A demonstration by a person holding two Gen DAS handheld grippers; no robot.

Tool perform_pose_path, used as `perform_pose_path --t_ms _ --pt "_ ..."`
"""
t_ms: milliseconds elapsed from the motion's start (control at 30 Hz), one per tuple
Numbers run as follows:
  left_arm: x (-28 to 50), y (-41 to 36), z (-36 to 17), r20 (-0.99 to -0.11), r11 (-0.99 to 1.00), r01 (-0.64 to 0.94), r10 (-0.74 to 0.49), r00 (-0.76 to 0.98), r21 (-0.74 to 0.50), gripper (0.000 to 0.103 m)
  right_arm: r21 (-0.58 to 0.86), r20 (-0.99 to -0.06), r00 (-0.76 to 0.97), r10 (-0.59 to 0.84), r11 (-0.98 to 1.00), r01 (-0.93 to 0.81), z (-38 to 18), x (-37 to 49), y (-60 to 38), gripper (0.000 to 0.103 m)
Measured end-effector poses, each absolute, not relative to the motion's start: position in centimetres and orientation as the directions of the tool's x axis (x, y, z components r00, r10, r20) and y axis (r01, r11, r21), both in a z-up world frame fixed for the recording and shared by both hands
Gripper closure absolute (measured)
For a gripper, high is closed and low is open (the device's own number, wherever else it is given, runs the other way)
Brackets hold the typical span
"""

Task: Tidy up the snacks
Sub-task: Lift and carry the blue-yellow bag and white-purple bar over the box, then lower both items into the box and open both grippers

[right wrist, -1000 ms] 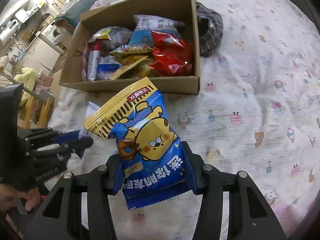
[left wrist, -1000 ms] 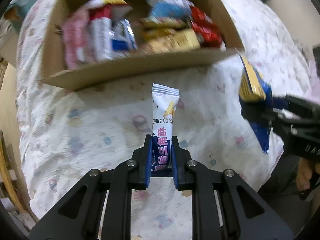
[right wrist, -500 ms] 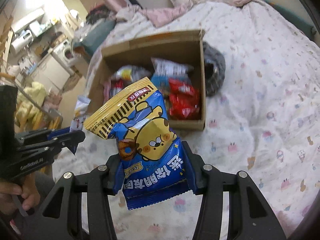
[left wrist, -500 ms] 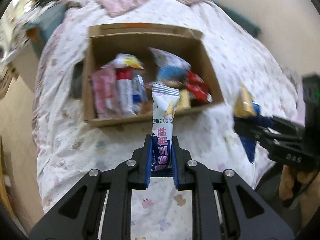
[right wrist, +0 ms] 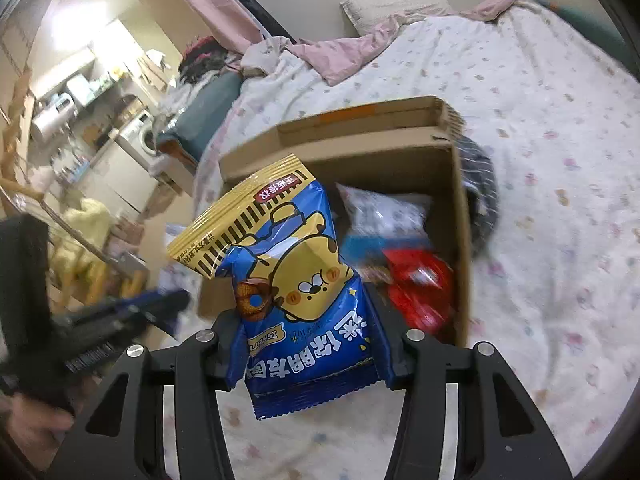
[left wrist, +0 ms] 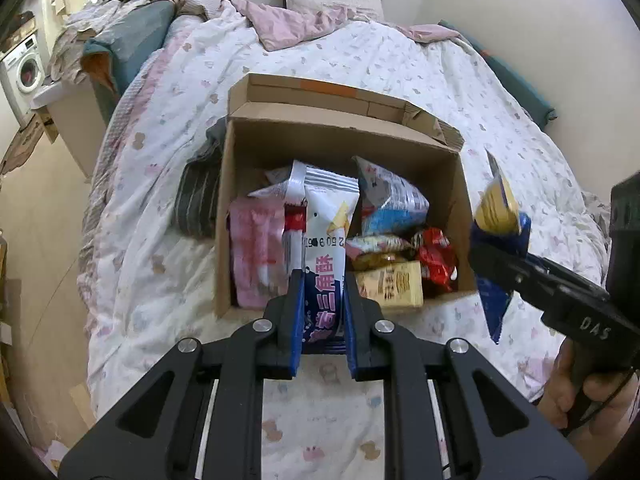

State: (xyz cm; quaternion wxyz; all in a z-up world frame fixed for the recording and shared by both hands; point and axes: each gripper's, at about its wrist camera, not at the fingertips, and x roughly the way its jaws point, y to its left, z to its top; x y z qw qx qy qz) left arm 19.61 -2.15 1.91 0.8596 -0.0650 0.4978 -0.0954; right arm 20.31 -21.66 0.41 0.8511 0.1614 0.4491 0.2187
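Clamped in the left gripper (left wrist: pixel 322 312) is a narrow white snack packet (left wrist: pixel 326 240), upright, its lower end hidden between the blue pads; its top overlaps the view of the cardboard box (left wrist: pixel 460 184) beyond. Off to the right of the box, the right gripper (right wrist: pixel 310 344) is clenched on a blue and yellow bag with a cartoon bear (right wrist: pixel 292 280), whose bottom seam hangs below the fingers and whose bulk hides the left half of the box interior. Inside the box lie a pink packet (left wrist: pixel 256 252), a red packet (left wrist: pixel 436 256) and a yellow one (left wrist: pixel 392 284), partly stacked; those deeper down cannot be made out. The box sits on a bed (left wrist: pixel 400 60) with a patterned white quilt, a dark striped cloth (left wrist: pixel 198 196) tucked against its left wall. Bare quilt lies on every side of the box. A washing machine (left wrist: pixel 24 72) stands far left of the box, blurred.
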Motion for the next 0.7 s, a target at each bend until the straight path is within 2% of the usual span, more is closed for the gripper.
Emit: perform_pose_path --t_ms 200,367,467,700 --pt "21.8 -3.1 -0.1 -0.846 0.969 0.122 -0.248 0.473 -0.217 0.089 0.553 -0.692 0.468 0.549 0.821 -0.145 -2.3 23.6 -21.1 0.051" --pt "22.8 -3.3 -2.1 -0.865 0.960 0.110 -0.278 0.417 -0.256 0.089 0.525 -0.734 0.426 0.529 0.840 -0.139 -4.5 24.9 -20.4 0.050" --pt "23.3 -3.7 -2.4 -0.873 0.969 0.109 -0.248 0.420 -0.223 0.089 0.525 -0.740 0.430 0.518 0.844 -0.114 -4.9 25.4 -20.8 0.049" --pt "23.3 -4.5 -2.7 -0.876 0.963 0.127 -0.271 0.400 -0.239 0.088 0.546 -0.738 0.420 0.529 0.833 -0.091 -5.5 25.8 -21.4 0.048"
